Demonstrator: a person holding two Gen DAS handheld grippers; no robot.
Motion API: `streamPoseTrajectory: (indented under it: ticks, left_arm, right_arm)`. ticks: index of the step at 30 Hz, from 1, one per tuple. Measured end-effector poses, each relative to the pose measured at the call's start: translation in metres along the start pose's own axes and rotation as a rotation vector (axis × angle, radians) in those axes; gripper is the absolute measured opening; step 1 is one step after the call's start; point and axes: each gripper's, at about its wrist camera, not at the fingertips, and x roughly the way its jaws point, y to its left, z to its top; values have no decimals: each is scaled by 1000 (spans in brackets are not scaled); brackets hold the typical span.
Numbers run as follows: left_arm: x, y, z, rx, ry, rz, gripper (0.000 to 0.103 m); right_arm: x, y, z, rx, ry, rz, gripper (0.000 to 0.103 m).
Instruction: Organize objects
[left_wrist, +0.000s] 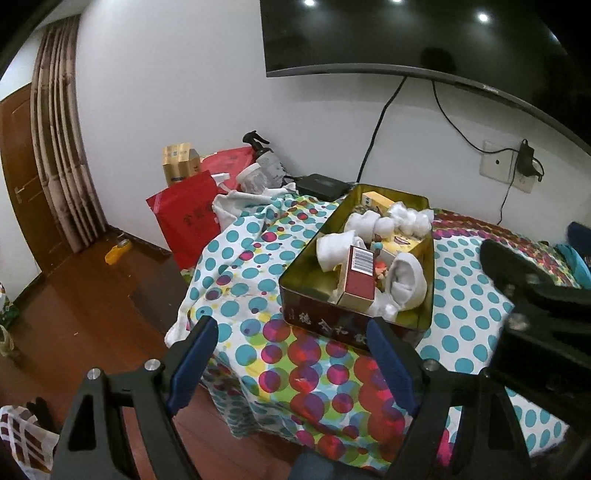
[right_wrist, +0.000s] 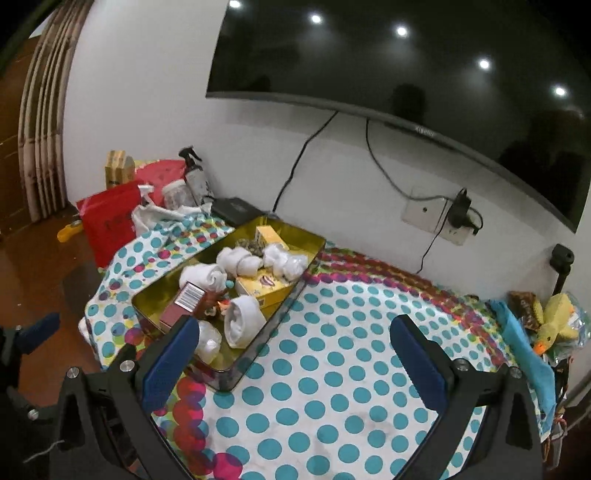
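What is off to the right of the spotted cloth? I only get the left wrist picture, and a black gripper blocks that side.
Observer: A yellow duck plush toy lies at the cloth's right edge, beside a blue bag.
Operator: Is the other gripper holding anything?
Observer: No. The right gripper is open, with only the spotted cloth between its fingers.
Operator: Is anything standing against the wall there?
Observer: Yes, a black stand rises just behind the duck.
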Motion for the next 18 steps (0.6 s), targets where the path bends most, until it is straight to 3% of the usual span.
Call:
streamPoseTrajectory:
  ticks: [6, 18]
  left_arm:
    - [-2, -3, 1, 13, 3, -34, 85]
    - [-30, -7, 1, 14, -9, -61, 85]
  right_arm:
    - [12, 10, -3, -19, 18, 8, 103]
    - [-5, 15, -1, -35, 2, 7, 103]
